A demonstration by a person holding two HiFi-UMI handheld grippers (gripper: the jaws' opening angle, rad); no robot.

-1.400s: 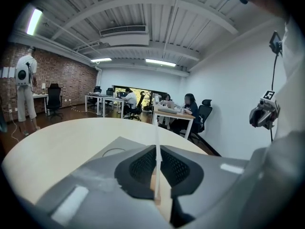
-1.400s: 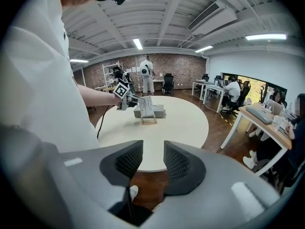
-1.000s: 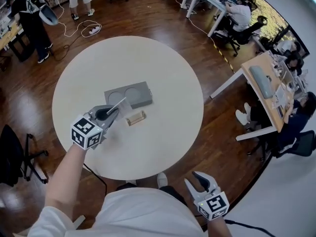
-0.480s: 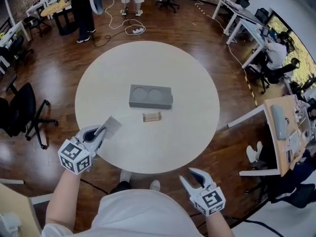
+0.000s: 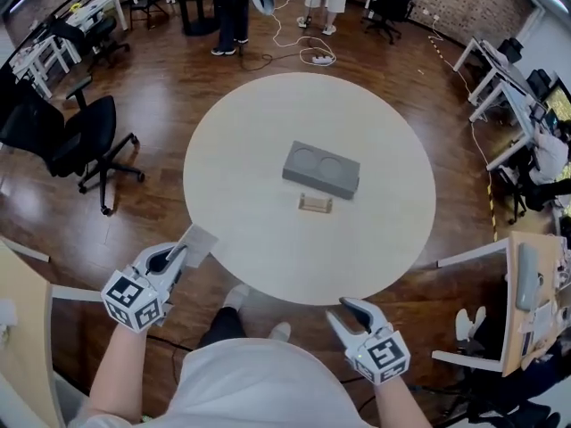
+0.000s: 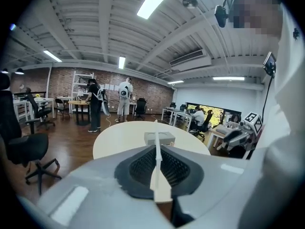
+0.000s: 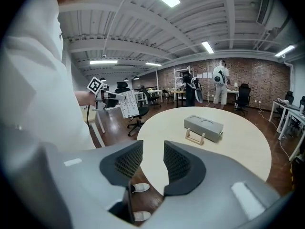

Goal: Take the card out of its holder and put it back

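Observation:
In the head view my left gripper (image 5: 177, 255) is shut on a white card (image 5: 198, 241), held off the near-left edge of the round table (image 5: 259, 239). The left gripper view has the card (image 6: 157, 168) edge-on, pinched between the pads. The small wooden card holder (image 5: 315, 203) stands empty near the table's middle, in front of a grey block (image 5: 321, 169). My right gripper (image 5: 350, 313) is open with nothing in it, below the table's near edge. The right gripper view looks across the table to the holder (image 7: 195, 136), with the card (image 7: 128, 104) at the left.
The grey block (image 7: 204, 126) has two round recesses in its top. A black office chair (image 5: 67, 136) stands left of the table. People stand by desks at the far side, where a power strip and cable (image 5: 314, 58) lie on the wooden floor.
My left gripper has drawn the card away from the holder, back towards me and past the table's near-left edge. The right gripper has stayed low by my side.

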